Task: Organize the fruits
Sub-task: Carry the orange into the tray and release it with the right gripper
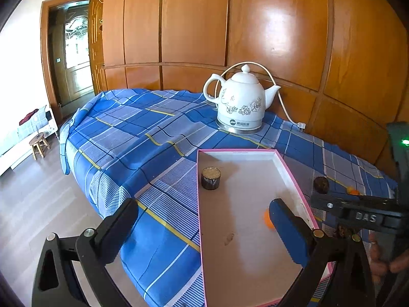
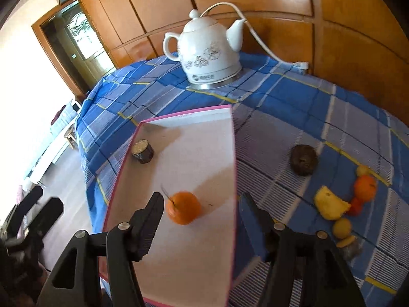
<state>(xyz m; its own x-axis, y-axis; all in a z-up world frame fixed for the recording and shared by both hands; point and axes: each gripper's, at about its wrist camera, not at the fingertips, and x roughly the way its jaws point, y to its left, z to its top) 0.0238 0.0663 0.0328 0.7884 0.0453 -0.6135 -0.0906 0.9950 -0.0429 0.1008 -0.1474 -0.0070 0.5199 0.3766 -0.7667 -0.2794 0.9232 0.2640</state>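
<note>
Room: wood-panelled wall (image 1: 255, 25) beyond both tongs; doorway (image 1: 74, 58) far left, pale plank floor (image 1: 33, 204) below it with small stool (image 1: 39, 144).

Table (image 1: 143, 133) under blue plaid cloth, spread ahead of both tongs.

Pink-edged shallow tray (image 2: 194, 117) directly beneath right tongs; white floral kettle (image 2: 209, 51) beyond tray's far edge, cord trailing right.

Left tongs (image 1: 204, 230): angled down, released, nothing between fingers; right finger over tray, left finger past tray's left edge.

Right tongs (image 2: 202, 220): pitched steeply down, parted, not gripping; orange (image 2: 183, 207) resting on tray floor between fingers, just beside left finger, contact uncertain.

Dark round block (image 2: 143, 151) in tray's far-left corner.

Right of right tongs, on cloth: brown round fruit (image 2: 303, 160), yellow piece (image 2: 329, 206), second orange (image 2: 365, 186), small yellow fruits (image 2: 341, 227).
</note>
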